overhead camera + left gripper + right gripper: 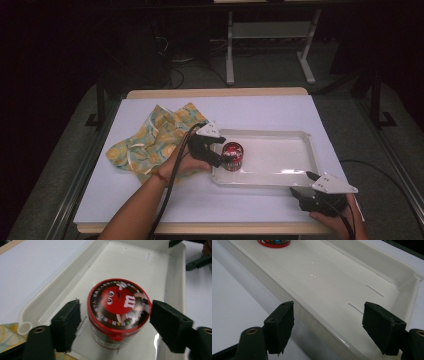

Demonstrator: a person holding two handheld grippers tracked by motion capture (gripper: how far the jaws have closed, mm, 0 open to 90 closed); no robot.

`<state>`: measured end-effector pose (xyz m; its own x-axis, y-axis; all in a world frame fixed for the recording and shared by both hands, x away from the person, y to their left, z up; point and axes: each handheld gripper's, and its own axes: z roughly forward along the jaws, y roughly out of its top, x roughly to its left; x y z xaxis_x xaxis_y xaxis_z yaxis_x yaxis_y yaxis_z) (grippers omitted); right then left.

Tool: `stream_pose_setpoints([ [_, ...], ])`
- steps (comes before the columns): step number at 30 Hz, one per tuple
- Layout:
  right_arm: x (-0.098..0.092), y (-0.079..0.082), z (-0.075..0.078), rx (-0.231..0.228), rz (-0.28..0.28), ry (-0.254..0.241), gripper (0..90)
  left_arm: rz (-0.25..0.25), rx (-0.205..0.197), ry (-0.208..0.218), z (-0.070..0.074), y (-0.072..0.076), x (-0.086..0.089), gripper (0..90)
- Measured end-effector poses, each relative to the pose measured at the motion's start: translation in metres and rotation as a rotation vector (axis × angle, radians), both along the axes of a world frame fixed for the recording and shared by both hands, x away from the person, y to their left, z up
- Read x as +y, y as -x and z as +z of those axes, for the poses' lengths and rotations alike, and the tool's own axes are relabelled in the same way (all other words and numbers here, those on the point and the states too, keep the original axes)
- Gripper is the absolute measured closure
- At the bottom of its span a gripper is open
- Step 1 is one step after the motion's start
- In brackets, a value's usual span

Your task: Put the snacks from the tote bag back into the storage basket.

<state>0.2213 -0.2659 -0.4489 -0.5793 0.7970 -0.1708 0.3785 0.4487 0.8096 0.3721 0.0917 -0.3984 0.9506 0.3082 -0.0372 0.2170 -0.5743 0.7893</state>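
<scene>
A round candy jar (232, 156) with a red-and-brown printed lid stands upright at the left end of a white plastic tray (270, 134). My left gripper (216, 151) reaches in over the tray's left rim. In the left gripper view the jar (118, 307) sits between its jaws (115, 325): the right pad (170, 325) is at the lid's edge, while the left pad (67, 323) stands a small gap off. My right gripper (302, 184) is at the tray's near right corner, open, its jaws (328, 327) astride the tray's near rim (312, 310). The jar's base (273, 243) shows far off.
A yellow-and-green patterned cloth (150, 140) lies crumpled on the white table cover (260, 110) left of the tray, under my left forearm. The tray's middle and right part (280, 155) hold nothing. The table's front edge (210, 229) runs just below my right hand.
</scene>
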Motion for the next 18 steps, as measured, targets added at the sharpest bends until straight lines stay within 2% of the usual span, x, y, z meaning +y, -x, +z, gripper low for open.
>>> stream_pose_setpoints([
  [1,0.000,0.000,0.000,0.002,-0.001,-0.001,24.8,-0.006,0.006,0.000,-0.001,0.000,0.000,25.7],
  [2,0.000,0.000,0.000,0.002,-0.001,0.000,24.8,-0.016,0.006,0.000,-0.001,0.001,0.000,29.9],
  [4,0.000,0.000,0.000,0.003,-0.001,0.000,24.8,-0.006,0.004,-0.010,-0.002,0.001,-0.001,30.2],
  [6,0.000,0.000,0.000,0.002,0.000,0.000,24.8,-0.020,-0.008,-0.018,-0.003,0.000,-0.001,30.3],
  [8,0.000,0.000,0.000,0.001,-0.002,-0.002,24.8,-0.030,0.000,-0.016,-0.003,-0.002,0.000,30.7],
  [10,0.000,0.000,0.000,0.002,-0.001,-0.002,24.8,-0.043,-0.016,-0.021,-0.002,-0.003,0.000,32.3],
  [12,0.000,0.000,-0.001,0.005,-0.001,-0.001,24.8,-0.054,-0.030,-0.019,-0.001,-0.006,0.001,39.3],
  [14,0.000,0.000,-0.001,0.006,0.000,0.001,24.8,-0.074,-0.028,-0.026,-0.001,-0.009,0.000,56.7],
  [16,0.000,0.000,0.000,0.004,0.000,0.000,24.8,-0.059,-0.023,-0.045,-0.004,-0.013,-0.002,47.3],
  [18,-0.001,0.000,0.000,0.002,-0.001,-0.002,24.8,-0.055,-0.023,-0.035,-0.005,-0.013,-0.002,44.8],
])
